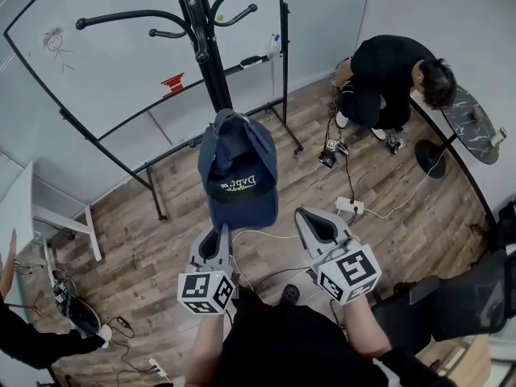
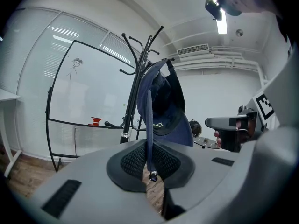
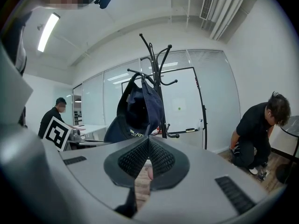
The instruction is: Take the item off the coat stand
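A navy cap (image 1: 238,164) with white lettering hangs from a hook of the black coat stand (image 1: 201,39). My left gripper (image 1: 219,232) is at the lower left of the cap's brim, shut on the brim. In the left gripper view the brim (image 2: 149,125) runs edge-on down between the ribbed pads of the left gripper (image 2: 149,160). My right gripper (image 1: 310,220) is a little to the right of the brim and below it. In the right gripper view the right gripper (image 3: 148,146) is shut with nothing between its pads, and the cap (image 3: 138,111) hangs beyond them on the stand (image 3: 159,78).
A whiteboard in a black frame (image 1: 121,63) stands behind the coat stand. A person (image 1: 387,79) crouches at the back right near a round table (image 1: 472,123). A power strip (image 1: 348,206) and cables lie on the wood floor. A white table (image 1: 16,208) is at the left.
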The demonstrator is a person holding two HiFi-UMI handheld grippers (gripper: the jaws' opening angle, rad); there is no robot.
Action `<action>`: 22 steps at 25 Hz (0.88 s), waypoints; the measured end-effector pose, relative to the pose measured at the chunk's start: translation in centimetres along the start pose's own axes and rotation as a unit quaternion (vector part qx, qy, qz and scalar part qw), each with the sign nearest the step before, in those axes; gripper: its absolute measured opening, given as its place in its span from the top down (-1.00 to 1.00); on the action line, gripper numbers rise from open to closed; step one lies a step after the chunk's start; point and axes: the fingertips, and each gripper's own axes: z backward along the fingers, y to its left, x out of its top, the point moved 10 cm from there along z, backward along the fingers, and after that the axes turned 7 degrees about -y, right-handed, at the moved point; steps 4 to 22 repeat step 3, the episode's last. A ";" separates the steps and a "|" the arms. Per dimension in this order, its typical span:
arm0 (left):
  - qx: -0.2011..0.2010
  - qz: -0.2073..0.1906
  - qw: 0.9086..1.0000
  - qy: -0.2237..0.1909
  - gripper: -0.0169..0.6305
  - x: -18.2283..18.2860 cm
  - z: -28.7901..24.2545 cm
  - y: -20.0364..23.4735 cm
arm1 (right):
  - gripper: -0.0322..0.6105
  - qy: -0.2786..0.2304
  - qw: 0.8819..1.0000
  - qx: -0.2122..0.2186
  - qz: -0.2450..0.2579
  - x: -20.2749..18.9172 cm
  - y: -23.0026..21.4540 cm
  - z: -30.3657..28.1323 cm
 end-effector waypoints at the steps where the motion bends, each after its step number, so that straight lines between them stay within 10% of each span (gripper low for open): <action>1: 0.001 -0.001 1.000 0.000 0.85 -0.1 0.0 -0.1 | 0.80 0.001 1.000 -0.002 0.000 -0.1 -0.1 0.1; 22: 0.004 -0.002 1.000 0.001 0.85 -0.3 0.0 -0.2 | 0.80 0.003 1.000 -0.008 -0.001 -0.1 -0.3 0.4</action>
